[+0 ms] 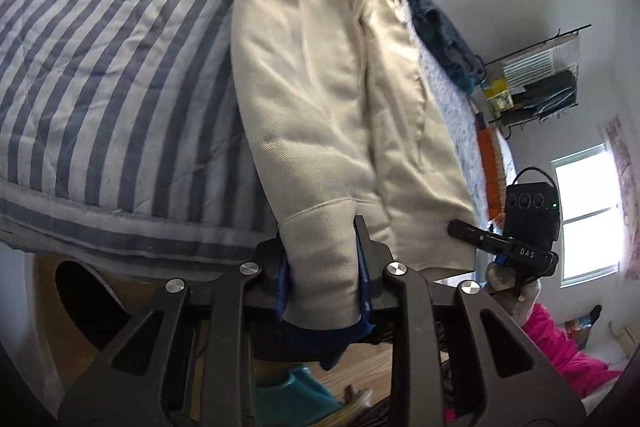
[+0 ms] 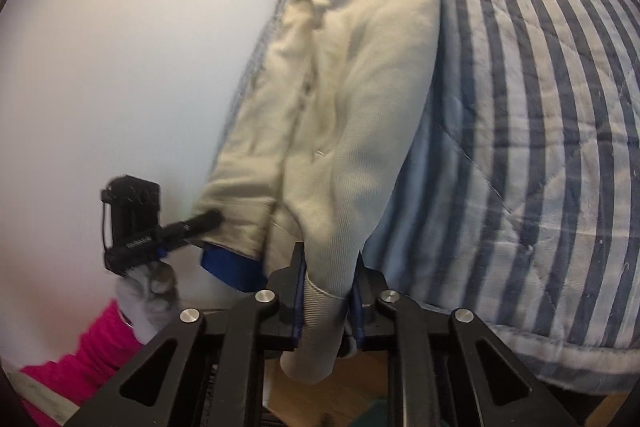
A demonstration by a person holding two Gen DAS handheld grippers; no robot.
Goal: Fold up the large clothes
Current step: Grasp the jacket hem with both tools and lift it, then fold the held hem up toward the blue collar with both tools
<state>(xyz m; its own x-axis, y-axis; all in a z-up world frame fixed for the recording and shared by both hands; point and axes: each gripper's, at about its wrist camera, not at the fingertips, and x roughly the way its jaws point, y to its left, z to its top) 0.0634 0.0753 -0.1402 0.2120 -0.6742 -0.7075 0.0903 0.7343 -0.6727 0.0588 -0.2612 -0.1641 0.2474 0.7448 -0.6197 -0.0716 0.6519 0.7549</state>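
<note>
1. A cream, thick cotton garment with a blue lining (image 1: 320,99) lies lengthwise on a quilted bedspread of blue and white stripes (image 1: 104,75), its near end hanging over the bed's edge.
2. The left gripper (image 1: 320,267) is clamped on the garment's near end at 6 o'clock in the left wrist view; cream cloth bulges between the blue-padded fingers (image 1: 366,267).
3. The right gripper (image 2: 326,291) is closed on a ribbed cream cuff (image 2: 320,323) at 6 o'clock in its own view, the cuff hanging down past the fingers.
4. In the left wrist view the right gripper shows at 4 o'clock, its black tip touching the garment's hem, held by a gloved hand (image 1: 516,287) with a bright pink sleeve (image 1: 568,351).
5. In the right wrist view the left gripper shows at 8 o'clock, its tip at the garment's other corner.
6. At 1 o'clock in the left wrist view, dark teal clothes (image 1: 444,39) are heaped on the bed beyond the garment.
7. A black wire wall shelf (image 1: 536,79) hangs at 2 o'clock, a bright window (image 1: 588,219) at 3 o'clock.
8. A wooden floor (image 1: 360,367) shows below the bed's edge.
</note>
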